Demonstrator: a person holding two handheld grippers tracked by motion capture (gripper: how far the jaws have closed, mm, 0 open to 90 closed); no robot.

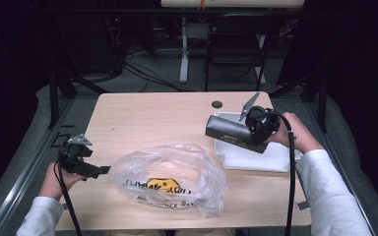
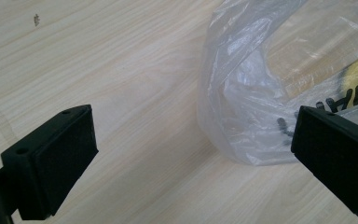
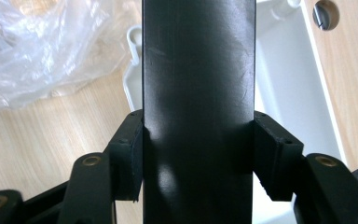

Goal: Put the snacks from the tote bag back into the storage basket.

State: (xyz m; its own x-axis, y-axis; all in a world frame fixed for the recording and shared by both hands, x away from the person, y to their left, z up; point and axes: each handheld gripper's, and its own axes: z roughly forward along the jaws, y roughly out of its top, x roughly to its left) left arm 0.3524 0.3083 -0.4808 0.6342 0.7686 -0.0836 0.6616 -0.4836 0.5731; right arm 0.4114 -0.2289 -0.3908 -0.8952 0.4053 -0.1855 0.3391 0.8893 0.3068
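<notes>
The black box point(image 1: 229, 132) hangs above the white tray point(image 1: 256, 158) in the high view, pinched by the right tongs point(image 1: 243, 133); the clear plastic bag point(image 1: 170, 178) lies on the counter point(image 1: 152, 115), the left tongs point(image 1: 103, 170) at its left edge. In the left gripper view those tongs are spread wide at the bag's edge, pinching nothing. The right gripper view shows both pads clamping the box. Bagging it looks yet to come.

Black box point(image 1: 229, 131), white tray point(image 1: 256, 158), clear bag point(image 1: 170, 177) with yellow-black print, pale wood table point(image 1: 152, 113)
</notes>
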